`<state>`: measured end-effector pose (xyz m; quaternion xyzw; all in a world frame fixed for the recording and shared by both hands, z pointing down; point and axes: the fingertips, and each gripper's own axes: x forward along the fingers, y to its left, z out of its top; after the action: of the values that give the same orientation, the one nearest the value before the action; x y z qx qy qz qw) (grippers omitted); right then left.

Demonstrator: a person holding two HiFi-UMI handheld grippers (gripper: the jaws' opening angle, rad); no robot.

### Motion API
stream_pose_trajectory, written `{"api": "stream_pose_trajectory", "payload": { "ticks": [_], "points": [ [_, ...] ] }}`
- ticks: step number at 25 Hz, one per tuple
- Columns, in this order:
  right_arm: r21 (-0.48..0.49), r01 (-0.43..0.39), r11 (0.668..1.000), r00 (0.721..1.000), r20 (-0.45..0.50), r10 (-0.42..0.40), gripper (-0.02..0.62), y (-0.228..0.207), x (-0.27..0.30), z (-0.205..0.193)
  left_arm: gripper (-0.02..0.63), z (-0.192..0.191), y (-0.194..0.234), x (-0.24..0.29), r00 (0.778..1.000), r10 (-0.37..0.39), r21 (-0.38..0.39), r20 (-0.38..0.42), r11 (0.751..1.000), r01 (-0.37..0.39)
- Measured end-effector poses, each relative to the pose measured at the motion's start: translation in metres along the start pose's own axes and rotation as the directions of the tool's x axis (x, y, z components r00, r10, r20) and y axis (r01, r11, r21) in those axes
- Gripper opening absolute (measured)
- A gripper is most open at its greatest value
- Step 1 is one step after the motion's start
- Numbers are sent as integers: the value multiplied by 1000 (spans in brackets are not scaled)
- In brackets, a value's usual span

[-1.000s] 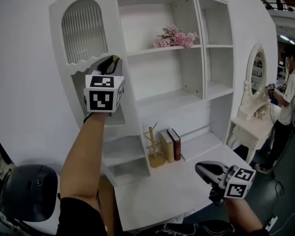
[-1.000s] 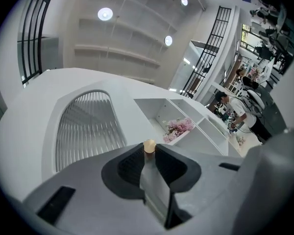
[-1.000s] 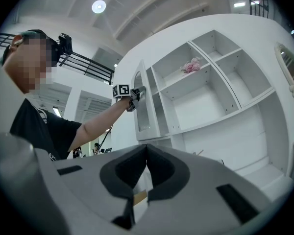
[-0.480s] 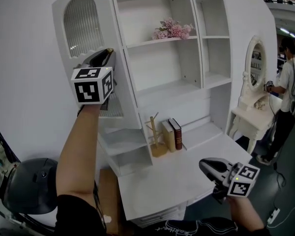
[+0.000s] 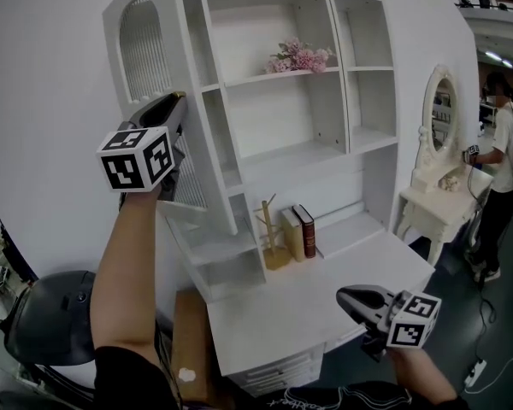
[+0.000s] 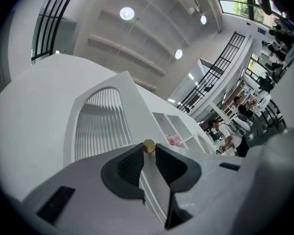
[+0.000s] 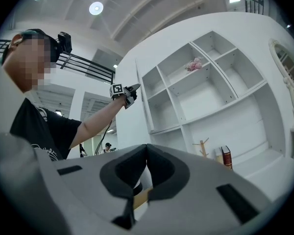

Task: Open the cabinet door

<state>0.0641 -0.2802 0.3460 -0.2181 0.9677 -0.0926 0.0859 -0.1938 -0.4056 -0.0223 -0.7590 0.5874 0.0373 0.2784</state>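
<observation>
The white cabinet door (image 5: 150, 75), with its arched ribbed pane, stands swung well out from the shelf unit at the upper left. My left gripper (image 5: 178, 102) is raised to the door's free edge. In the left gripper view its jaws (image 6: 148, 153) are shut on the small gold knob (image 6: 149, 146), and the door's edge runs between the pads. My right gripper (image 5: 349, 297) hangs low at the right above the white desk (image 5: 274, 314). Its jaws (image 7: 147, 150) are shut with nothing in them.
The open shelves hold pink flowers (image 5: 301, 56), two books (image 5: 299, 231) and a small wooden stand (image 5: 269, 246). A white vanity with an oval mirror (image 5: 440, 143) and a standing person (image 5: 503, 161) are at the right. A dark round seat (image 5: 47, 314) is at the lower left.
The door has swung further out to the left, and my left gripper has moved left with it. My right gripper has sunk a little.
</observation>
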Motion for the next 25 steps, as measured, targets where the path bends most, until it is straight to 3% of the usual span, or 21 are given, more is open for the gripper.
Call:
{"api": "stream_pose_trajectory", "payload": {
  "ticks": [20, 25],
  "points": [
    [16, -98, 995, 992, -74, 99, 6, 62, 16, -41, 77, 21, 46, -95, 997, -8, -190, 81, 982, 23],
    [-15, -136, 991, 985, -104, 134, 6, 72, 34, -36, 77, 22, 57, -106, 997, -26, -175, 76, 984, 39]
  ]
}}
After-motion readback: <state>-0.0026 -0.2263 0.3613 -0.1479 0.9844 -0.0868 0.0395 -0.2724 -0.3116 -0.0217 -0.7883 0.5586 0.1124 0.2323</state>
